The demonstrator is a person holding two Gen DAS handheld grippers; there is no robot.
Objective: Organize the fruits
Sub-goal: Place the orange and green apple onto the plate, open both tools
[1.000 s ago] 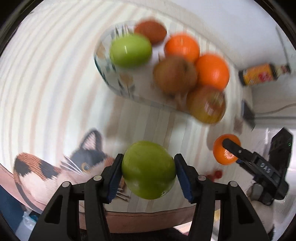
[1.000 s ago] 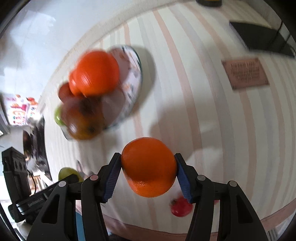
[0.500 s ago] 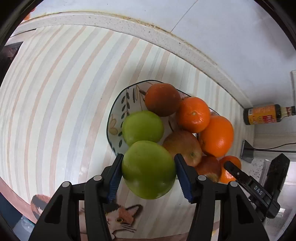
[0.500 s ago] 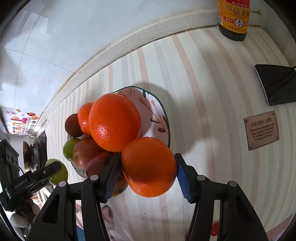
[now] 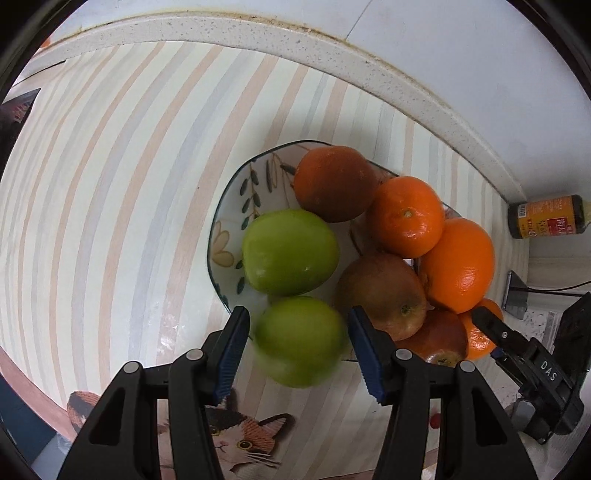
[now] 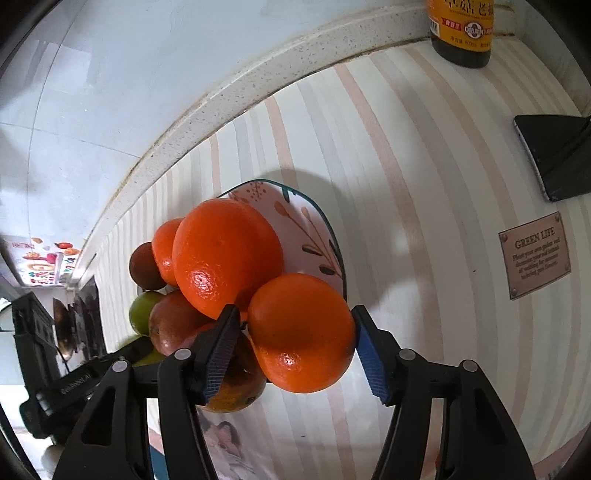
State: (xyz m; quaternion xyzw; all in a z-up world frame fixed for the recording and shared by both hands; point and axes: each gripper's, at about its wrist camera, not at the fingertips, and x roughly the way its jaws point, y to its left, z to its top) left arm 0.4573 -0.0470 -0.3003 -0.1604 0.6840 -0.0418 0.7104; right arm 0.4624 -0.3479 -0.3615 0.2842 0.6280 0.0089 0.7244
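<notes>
A patterned bowl [image 5: 236, 206] on the striped cloth holds a green apple [image 5: 290, 251], oranges, and brownish apples. My left gripper [image 5: 297, 343] stands over the bowl's near rim; its jaws have parted, and a second green apple [image 5: 301, 341], blurred, sits between them with small gaps on both sides. In the right wrist view my right gripper [image 6: 291, 334] holds an orange [image 6: 301, 332] at the bowl's [image 6: 314, 229] near right rim, beside a large orange [image 6: 225, 254]. The right pad touches it; a slight gap shows at the left pad.
A sauce bottle [image 5: 546, 216] [image 6: 461, 29] stands by the wall ledge. A dark phone stand [image 6: 554, 155] and a brown "GREEN LIFE" plaque [image 6: 533, 254] are right of the bowl. A cat picture [image 5: 236, 443] lies on the cloth's near edge.
Both grippers moved from the table's front to the bowl with their fruit. The left jaws have now opened and the green apple looks blurred between them. The right jaws have widened slightly.
</notes>
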